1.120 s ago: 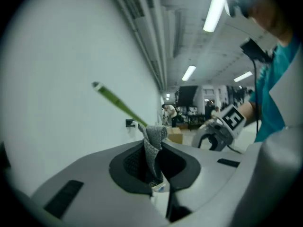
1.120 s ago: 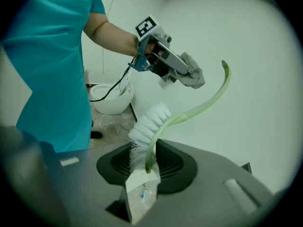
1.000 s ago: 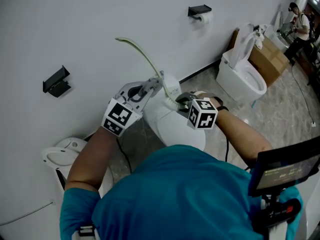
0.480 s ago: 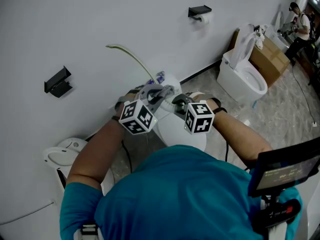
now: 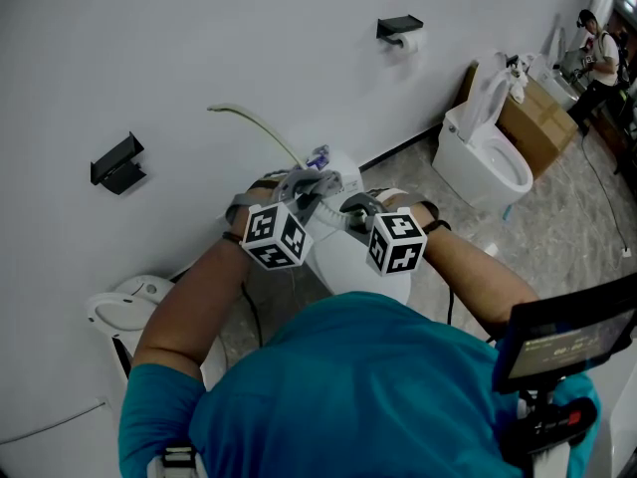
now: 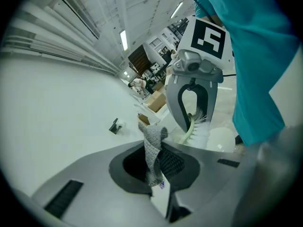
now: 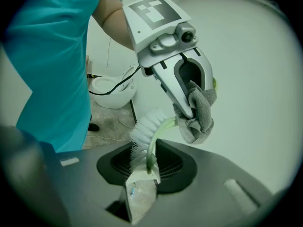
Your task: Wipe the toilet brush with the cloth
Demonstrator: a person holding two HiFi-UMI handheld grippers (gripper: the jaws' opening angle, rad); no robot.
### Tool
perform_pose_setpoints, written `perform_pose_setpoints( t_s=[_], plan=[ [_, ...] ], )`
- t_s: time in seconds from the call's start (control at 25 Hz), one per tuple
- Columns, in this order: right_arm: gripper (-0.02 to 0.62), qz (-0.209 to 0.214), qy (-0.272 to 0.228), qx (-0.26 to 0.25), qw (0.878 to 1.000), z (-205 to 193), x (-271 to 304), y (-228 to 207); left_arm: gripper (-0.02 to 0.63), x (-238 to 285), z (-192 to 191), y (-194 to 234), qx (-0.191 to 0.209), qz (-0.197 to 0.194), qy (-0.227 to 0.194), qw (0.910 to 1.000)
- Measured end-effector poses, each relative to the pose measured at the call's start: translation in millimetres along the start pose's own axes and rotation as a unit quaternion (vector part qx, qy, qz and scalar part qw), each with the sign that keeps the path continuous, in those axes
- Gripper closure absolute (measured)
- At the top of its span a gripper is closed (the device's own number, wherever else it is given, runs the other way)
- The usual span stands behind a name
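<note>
**Brush may twist, cloth may snag**

The left claw [image 6: 157, 144] is shut on a grey cloth [image 6: 152, 152]. The right claw [image 7: 144, 159] is clamped on the brush [image 7: 147, 122] right at its bristles, over the middle toilet. The cloth looks bunched against the green handle beside them.

Risks — the long handle juts free toward the wall, so a hard wipe could lever the brush round in its grip. The bristles could also catch the knit and drag it from that thin pinch.

Count — two claws, one cloth, one brush, three toilets [image 5: 483, 162], two wall holders [image 5: 116, 161].
</note>
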State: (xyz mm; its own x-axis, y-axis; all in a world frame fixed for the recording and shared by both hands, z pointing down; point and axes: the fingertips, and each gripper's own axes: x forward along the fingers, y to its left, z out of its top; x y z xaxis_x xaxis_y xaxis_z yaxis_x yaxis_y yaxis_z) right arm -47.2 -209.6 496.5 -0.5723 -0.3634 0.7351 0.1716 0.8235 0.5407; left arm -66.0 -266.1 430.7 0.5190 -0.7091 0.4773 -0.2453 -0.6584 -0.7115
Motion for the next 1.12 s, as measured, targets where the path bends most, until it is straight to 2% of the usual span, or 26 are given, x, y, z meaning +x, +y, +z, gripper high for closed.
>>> perform_pose_setpoints(
  t_s=[0.56, 1.12],
  plan=[
    [0.495, -0.021, -0.002, -0.021, 1.0, -1.8, -0.9, 1.3, 0.568, -8.6, -8.3, 18.5, 0.024, 0.022, 0.017, 0.9993],
    [0.495, -0.025, -0.005, -0.021, 0.999, -2.6, -1.4, 3.1, 0.568, -17.6, -16.6, 41.0, 0.026, 0.048, 0.029, 0.9981]
  ],
)
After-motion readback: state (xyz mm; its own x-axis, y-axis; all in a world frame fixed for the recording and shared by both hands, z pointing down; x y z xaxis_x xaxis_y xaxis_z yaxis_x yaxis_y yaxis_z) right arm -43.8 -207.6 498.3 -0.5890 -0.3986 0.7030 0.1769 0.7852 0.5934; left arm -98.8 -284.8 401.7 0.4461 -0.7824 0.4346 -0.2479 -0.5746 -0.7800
